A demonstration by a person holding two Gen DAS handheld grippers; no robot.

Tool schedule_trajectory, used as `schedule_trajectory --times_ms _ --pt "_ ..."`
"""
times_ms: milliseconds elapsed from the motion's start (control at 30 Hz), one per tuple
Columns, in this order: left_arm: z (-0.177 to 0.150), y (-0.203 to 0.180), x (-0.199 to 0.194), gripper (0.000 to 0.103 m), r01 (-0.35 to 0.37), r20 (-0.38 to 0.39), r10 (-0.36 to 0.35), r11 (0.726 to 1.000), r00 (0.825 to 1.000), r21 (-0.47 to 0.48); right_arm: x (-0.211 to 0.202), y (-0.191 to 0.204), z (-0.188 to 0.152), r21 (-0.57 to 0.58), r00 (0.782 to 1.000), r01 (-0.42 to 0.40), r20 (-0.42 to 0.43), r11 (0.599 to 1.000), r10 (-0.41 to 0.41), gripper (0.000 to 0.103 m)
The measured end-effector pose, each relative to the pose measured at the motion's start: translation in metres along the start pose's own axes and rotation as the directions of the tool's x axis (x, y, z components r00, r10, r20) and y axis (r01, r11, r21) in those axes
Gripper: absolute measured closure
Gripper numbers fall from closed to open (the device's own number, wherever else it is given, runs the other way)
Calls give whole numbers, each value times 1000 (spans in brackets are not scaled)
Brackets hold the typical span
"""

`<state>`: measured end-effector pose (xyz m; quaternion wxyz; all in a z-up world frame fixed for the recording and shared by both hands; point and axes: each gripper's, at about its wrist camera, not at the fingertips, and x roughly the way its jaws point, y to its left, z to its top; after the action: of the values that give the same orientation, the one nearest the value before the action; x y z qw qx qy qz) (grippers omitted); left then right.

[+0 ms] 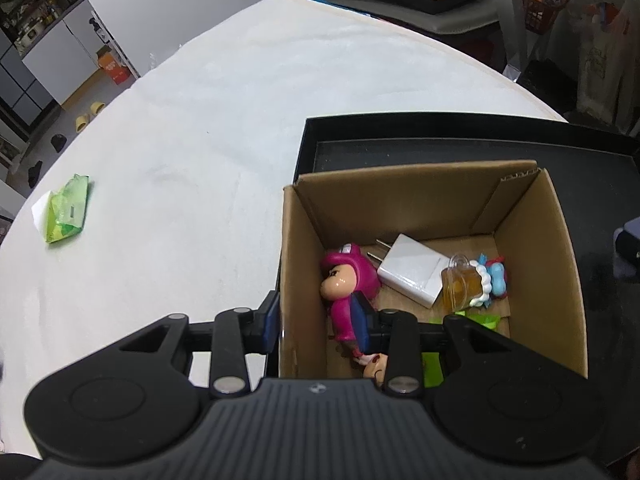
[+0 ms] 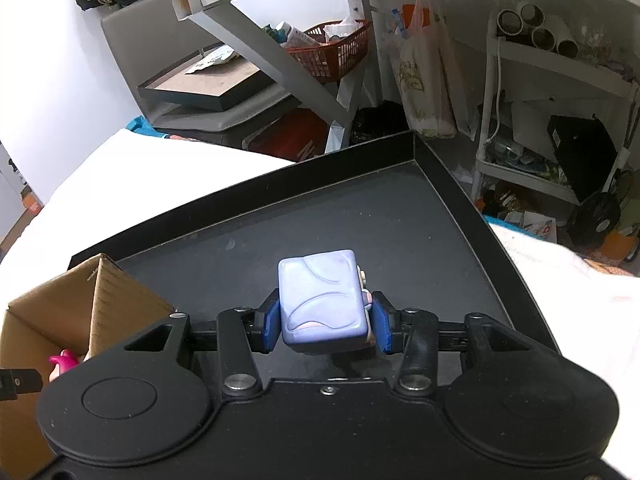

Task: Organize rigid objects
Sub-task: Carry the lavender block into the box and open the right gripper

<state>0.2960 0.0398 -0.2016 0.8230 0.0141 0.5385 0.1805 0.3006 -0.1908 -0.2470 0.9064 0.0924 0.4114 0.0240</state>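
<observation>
A cardboard box point(image 1: 532, 216) stands in a black tray point(image 1: 400, 136). Inside lie a pink doll point(image 1: 346, 280), a white charger point(image 1: 412, 268), a small amber mug point(image 1: 462, 282) and a blue-white toy point(image 1: 494, 276). My left gripper point(image 1: 318, 316) straddles the box's left wall point(image 1: 300, 280), one finger outside, one inside next to the doll; the jaws stand apart. My right gripper point(image 2: 326, 322) is shut on a lavender cube toy point(image 2: 322, 304) above the tray floor point(image 2: 360, 216). The box corner point(image 2: 100, 292) shows at left there.
A green wipes packet point(image 1: 68, 214) lies on the white table point(image 1: 180, 120) at far left. Green pieces point(image 1: 482, 320) lie in the box's near part. Shelves, a red basket point(image 2: 336, 50) and clutter stand beyond the table.
</observation>
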Motion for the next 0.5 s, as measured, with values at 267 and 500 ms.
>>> schedule_trajectory --times_ms 267,500 --pt "-2 10 7 67 51 -4 -51 999 999 3 -22 12 2 -32 999 -1 43 999 3 59" --pt "-8 25 11 67 95 16 -94 995 995 -20 -40 24 9 -55 997 -1 78 998 6 59"
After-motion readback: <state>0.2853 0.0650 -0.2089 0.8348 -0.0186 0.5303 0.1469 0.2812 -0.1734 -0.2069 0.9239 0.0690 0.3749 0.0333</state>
